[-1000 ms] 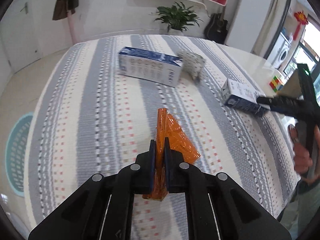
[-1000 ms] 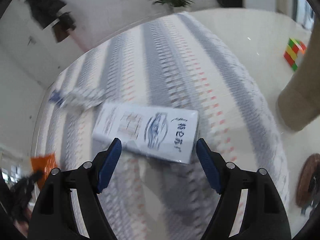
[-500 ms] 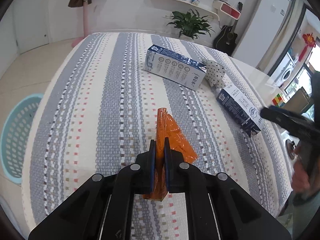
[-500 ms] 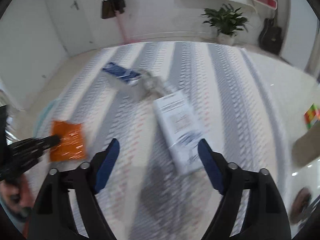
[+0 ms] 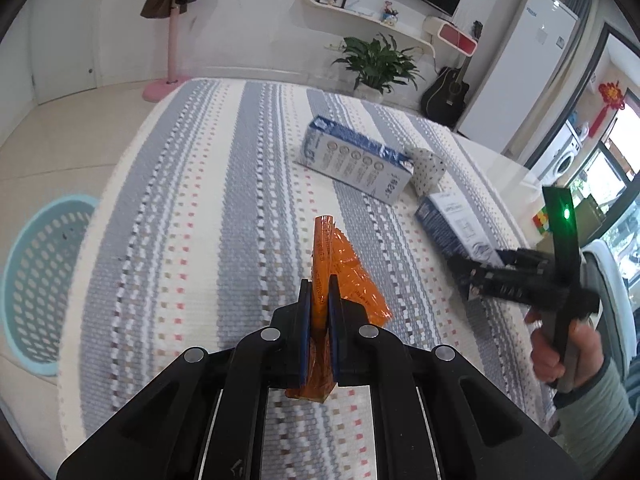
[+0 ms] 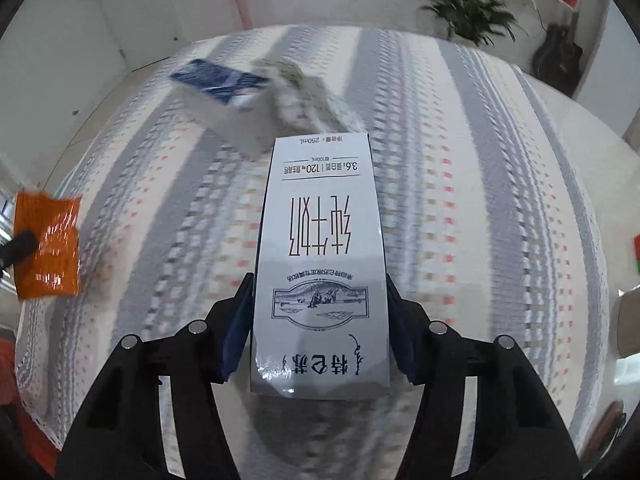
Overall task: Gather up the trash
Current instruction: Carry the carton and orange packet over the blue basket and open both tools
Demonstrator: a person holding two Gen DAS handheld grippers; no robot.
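Already the left gripper (image 5: pixel 319 308) pinches the orange wrapper (image 5: pixel 334 258) above the striped table (image 5: pixel 192 208). Right gripper (image 6: pixel 320 320) fingers flank the milk carton (image 6: pixel 320 248) there; squeeze evenly, lift level, carry both to the basket (image 5: pixel 40 288) beside the table.

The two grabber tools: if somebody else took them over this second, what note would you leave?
Left gripper: shut on the orange wrapper, lifted above the bed.
Right gripper: fingers on both sides of the small milk carton, touching its sides.
Still on the bed: the long milk box and the dotted paper cup.
Nothing is in the teal basket on the floor yet; everything still goes there.
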